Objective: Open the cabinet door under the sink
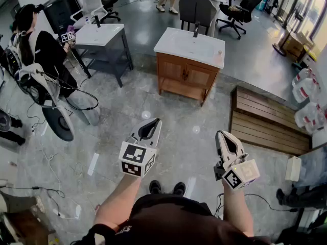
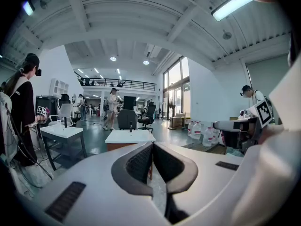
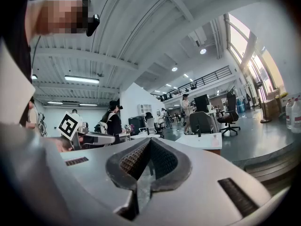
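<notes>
Jaws pressed together and holding nothing, our left gripper [image 1: 155, 121] and right gripper [image 1: 221, 134] hang side by side, well short of the wooden sink cabinet [image 1: 187, 73] and pointing towards it. Only our head view shows the cabinet's two doors [image 1: 200, 77], both shut beneath the white sink top [image 1: 190, 46], and a slatted wooden platform [image 1: 265, 119] just right of the cabinet. Each gripper view gives us merely the sink top and a sliver of wood beyond its closed jaws. Those two views alone show the ribbed ceiling [image 2: 141, 22] above the cabinet, and each catches the other gripper's marker cube at its edge.
</notes>
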